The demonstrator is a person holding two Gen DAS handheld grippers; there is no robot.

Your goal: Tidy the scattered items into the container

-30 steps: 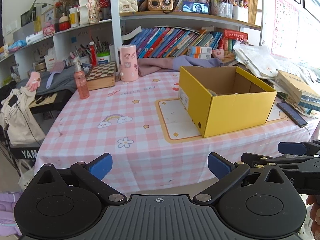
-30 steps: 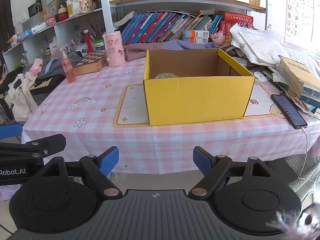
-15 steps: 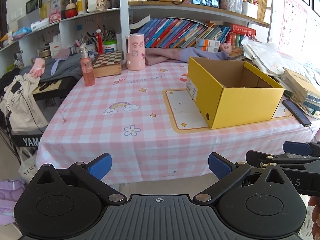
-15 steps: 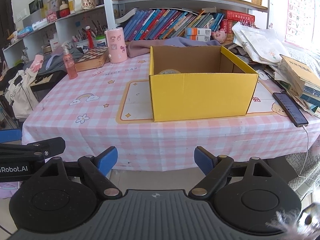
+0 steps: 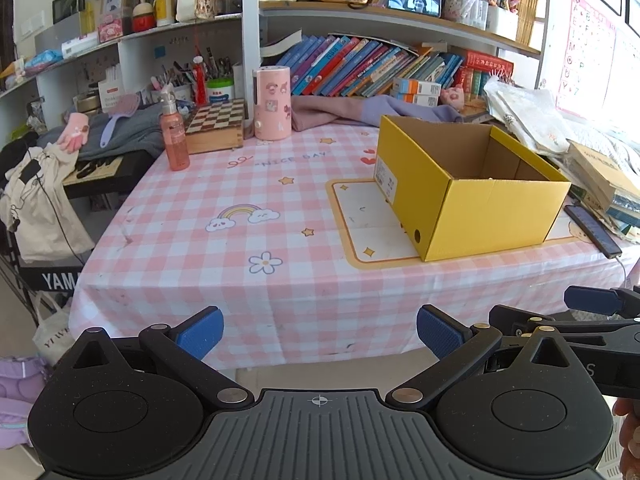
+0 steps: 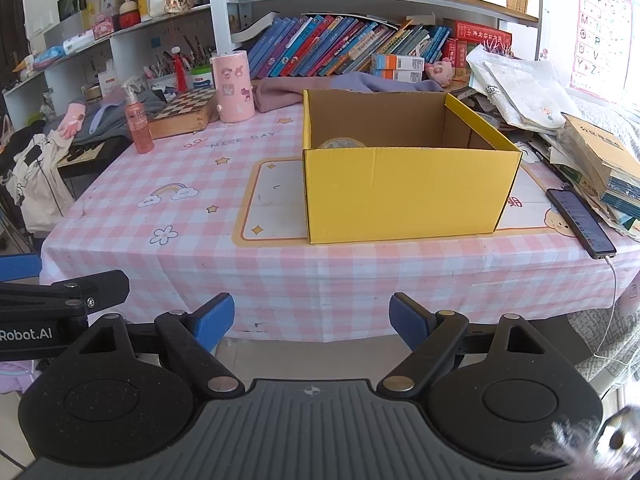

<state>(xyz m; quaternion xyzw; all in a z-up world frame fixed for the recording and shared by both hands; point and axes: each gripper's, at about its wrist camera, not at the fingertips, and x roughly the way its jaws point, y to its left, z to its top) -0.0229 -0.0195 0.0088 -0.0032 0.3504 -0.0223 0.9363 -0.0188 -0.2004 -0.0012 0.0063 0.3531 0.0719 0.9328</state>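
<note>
Hovering short of the tabletop (image 6: 192, 216) edge, left gripper (image 5: 320, 330) and right gripper (image 6: 312, 318) both have fingers apart, nothing between them. Yellow box (image 6: 404, 192) sits open-topped on the placemat (image 6: 268, 212); a roll of tape (image 6: 342, 144) lies inside. Pink bottle (image 6: 138, 120) stands farther left.

Open tablecloth (image 5: 248, 184) beside yellow box (image 6: 404, 196)
</note>
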